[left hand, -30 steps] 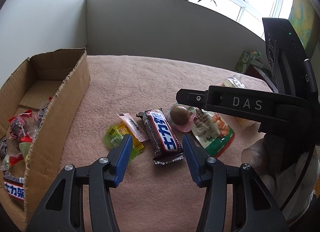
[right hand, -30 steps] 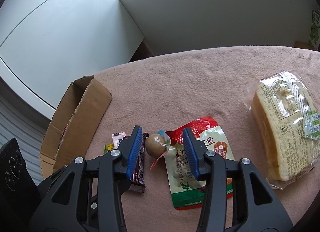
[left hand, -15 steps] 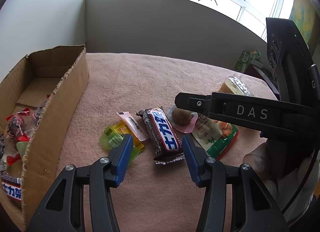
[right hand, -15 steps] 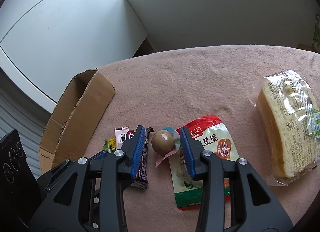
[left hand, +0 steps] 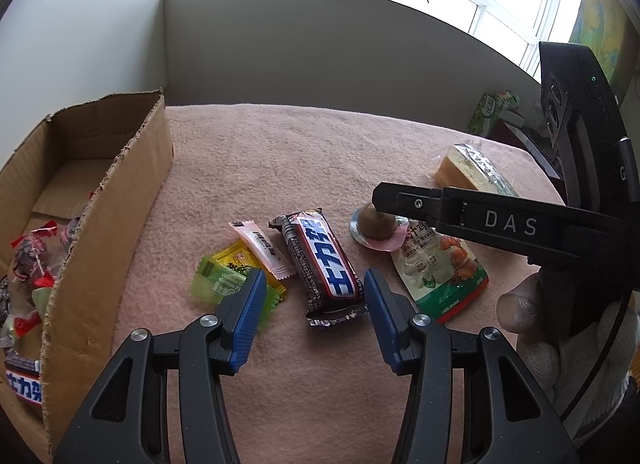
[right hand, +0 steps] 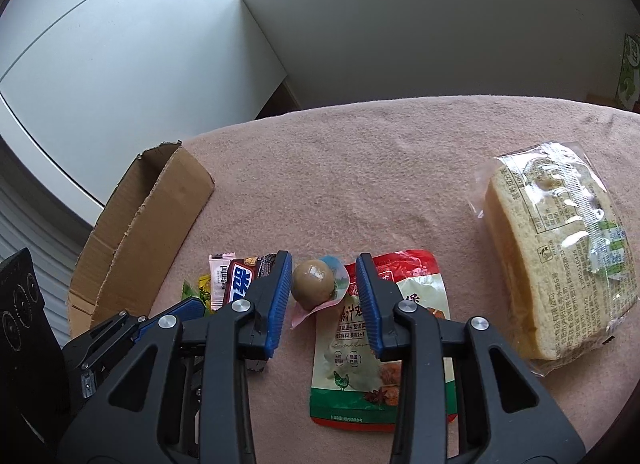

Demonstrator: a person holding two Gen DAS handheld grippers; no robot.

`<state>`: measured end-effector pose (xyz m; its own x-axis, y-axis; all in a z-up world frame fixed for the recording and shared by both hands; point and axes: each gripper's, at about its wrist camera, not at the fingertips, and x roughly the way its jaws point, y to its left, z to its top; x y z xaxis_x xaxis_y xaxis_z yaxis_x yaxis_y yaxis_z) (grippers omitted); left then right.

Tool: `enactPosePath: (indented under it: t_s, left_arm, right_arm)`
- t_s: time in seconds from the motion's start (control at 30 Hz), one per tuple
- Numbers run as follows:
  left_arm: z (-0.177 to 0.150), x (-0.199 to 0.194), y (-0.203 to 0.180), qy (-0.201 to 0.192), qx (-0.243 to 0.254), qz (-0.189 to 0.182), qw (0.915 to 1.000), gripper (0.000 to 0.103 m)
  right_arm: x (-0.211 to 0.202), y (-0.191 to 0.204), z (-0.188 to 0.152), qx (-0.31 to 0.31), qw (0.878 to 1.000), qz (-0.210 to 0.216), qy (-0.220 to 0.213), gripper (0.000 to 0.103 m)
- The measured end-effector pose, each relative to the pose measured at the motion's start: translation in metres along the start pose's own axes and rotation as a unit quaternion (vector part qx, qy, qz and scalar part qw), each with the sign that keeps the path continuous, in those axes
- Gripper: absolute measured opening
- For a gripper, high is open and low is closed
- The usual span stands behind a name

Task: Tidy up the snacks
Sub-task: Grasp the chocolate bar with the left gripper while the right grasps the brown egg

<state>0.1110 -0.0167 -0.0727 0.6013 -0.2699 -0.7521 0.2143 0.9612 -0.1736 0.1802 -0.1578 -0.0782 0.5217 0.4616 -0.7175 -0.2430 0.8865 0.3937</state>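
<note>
Hovering over the pink cloth [left hand: 304, 159], we have our right gripper [right hand: 323, 296] down around the egg [right hand: 313, 289], jaws partly open, one blue pad on either side of it with a sliver of gap on each side, so nothing is gripped. That egg sits in its clear wrapper, touching the top edge of the red-and-green pouch [right hand: 384, 376], which lies flat under our right pad. Over on the left, our left gripper [left hand: 316, 316] hangs wide open just above the cloth, its pads straddling the near end of the chocolate bar [left hand: 320, 260] without touching it. Beside the bar lie a pink sachet [left hand: 262, 246] and a yellow-green packet [left hand: 224, 278], the packet partly under our left pad. The cardboard box [left hand: 120, 199] stands at the left edge with a few wrapped snacks [left hand: 30, 264] inside. Well off to the right, the bagged bread [right hand: 560, 248] rests on the cloth, apart from everything else.
</note>
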Motion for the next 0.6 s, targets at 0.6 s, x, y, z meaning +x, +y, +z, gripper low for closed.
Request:
enactPosePath:
  t_s: [0.6]
  left_arm:
    - [0.006,0.017,-0.001,0.031,0.002,0.021,0.9993,0.028]
  right_arm:
    - [0.014,0.006,-0.001,-0.002,1.000,0.019,0.018,0.034]
